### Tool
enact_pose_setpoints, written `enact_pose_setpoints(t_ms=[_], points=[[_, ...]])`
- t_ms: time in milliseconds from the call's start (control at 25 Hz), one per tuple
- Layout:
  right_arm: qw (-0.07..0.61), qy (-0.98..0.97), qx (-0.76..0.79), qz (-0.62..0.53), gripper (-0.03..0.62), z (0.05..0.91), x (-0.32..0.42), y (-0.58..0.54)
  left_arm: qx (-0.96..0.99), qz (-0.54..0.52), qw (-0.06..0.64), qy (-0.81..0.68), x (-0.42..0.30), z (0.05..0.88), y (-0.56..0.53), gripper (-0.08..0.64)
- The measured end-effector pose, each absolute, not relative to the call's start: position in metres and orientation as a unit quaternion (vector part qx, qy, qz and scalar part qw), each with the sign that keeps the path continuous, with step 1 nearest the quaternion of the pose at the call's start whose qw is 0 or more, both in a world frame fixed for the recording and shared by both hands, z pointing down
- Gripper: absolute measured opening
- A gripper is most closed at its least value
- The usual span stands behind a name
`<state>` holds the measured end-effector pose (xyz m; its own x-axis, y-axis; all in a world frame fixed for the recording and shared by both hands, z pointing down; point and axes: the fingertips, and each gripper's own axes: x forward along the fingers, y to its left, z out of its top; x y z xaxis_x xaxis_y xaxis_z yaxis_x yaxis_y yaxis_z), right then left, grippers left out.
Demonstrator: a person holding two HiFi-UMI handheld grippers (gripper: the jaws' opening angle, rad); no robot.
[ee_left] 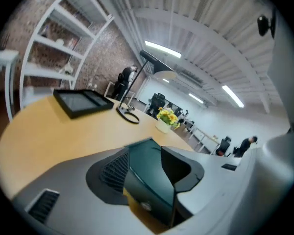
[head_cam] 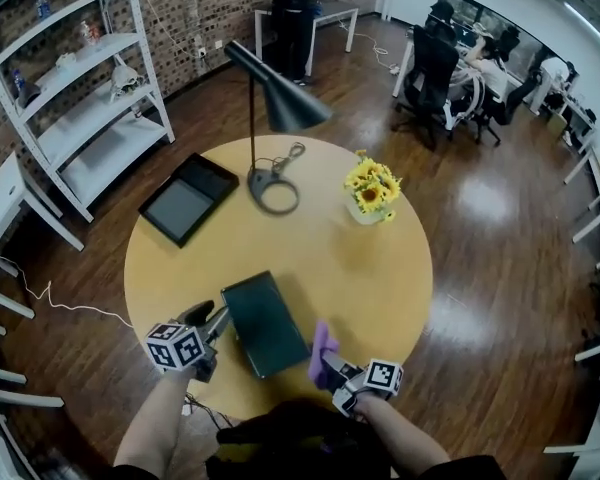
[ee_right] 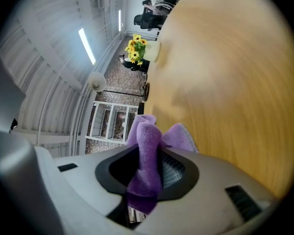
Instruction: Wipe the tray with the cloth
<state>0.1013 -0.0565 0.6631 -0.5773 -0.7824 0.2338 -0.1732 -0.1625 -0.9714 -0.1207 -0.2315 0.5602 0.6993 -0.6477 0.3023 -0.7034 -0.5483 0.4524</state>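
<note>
Wipe not started yet, claws are in position. Near side: left claw (head_cam: 214, 330) is clenched on the near-left edge of the dark green rectangular tray (head_cam: 267, 325), apparently to steady it on the round yellow wooden table (head_cam: 380, 268). The right claw (head_cam: 334, 370) is clamped part-closed on a bunched purple fleece cloth (head_cam: 322, 352) — just beside the tray's near-right corner, not on it. Next move likely calls for bringing the cloth onto the tray face, pressing and sweeping. Farther back: flat black tray (head_cam: 187, 198), black desk lamp (head_cam: 273, 108), yellow flowers (head_cam: 372, 190).
</note>
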Motion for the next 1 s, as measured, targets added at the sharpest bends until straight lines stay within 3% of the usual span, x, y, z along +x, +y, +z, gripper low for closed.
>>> enact_pose_setpoints(t_ms=[120, 360, 440, 640, 840, 1000], points=[[0.244, 0.579, -0.418, -0.656, 0.101, 0.669, 0.105, -0.053, 0.887, 0.114, 0.228, -0.384, -0.106, 0.572, -0.291, 0.202], [0.244, 0.541, -0.431, -0.680, 0.100, 0.673, 0.087, -0.051, 0.887, 0.165, 0.294, -0.317, -0.073, 0.620, -0.304, 0.198], [0.254, 0.530, -0.436, -0.682, 0.097, 0.671, 0.086, -0.050, 0.889, 0.160, 0.288, -0.319, -0.076, 0.618, -0.297, 0.193], [0.288, 0.516, -0.438, -0.677, 0.095, 0.664, 0.089, -0.070, 0.881, 0.174, 0.284, -0.335, -0.101, 0.615, -0.283, 0.192], [0.240, 0.556, -0.440, -0.663, 0.095, 0.663, 0.087, -0.106, 0.856, 0.152, 0.297, -0.395, -0.145, 0.616, -0.265, 0.192], [0.267, 0.543, -0.448, -0.658, 0.097, 0.662, 0.076, -0.122, 0.836, 0.133, 0.308, -0.434, -0.182, 0.618, -0.243, 0.190]])
